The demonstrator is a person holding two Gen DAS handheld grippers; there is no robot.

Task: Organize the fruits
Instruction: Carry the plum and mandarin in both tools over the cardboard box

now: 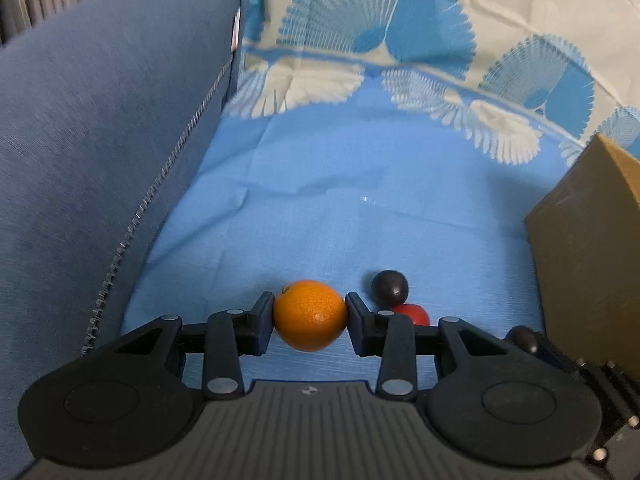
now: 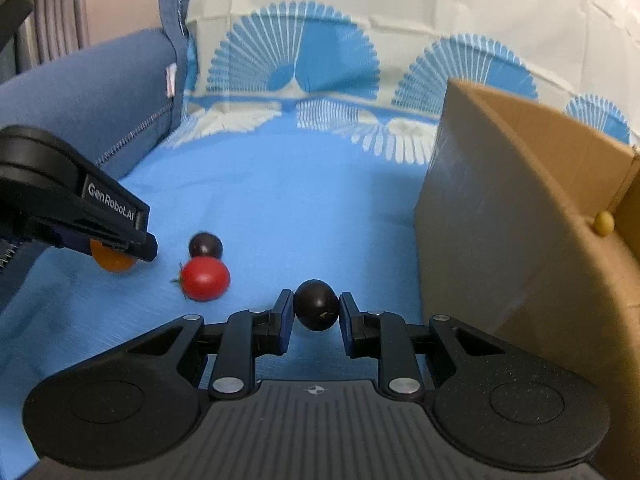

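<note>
My left gripper (image 1: 309, 316) is shut on an orange (image 1: 309, 315) just above the blue cloth (image 1: 340, 200). Right of it lie a dark plum (image 1: 390, 288) and a red tomato (image 1: 414, 314). My right gripper (image 2: 316, 312) is shut on a second dark plum (image 2: 316, 305), its pads touching both sides. In the right wrist view the left gripper (image 2: 72, 204) shows at the left with the orange (image 2: 112, 261) under it, beside the loose plum (image 2: 205, 245) and the tomato (image 2: 205, 279).
A cardboard box (image 2: 500, 216) stands on the right, with a small yellow fruit (image 2: 603, 223) at its rim; it also shows in the left wrist view (image 1: 592, 272). A blue sofa arm (image 1: 100, 140) rises on the left. A fan-patterned cloth (image 1: 400, 32) covers the backrest.
</note>
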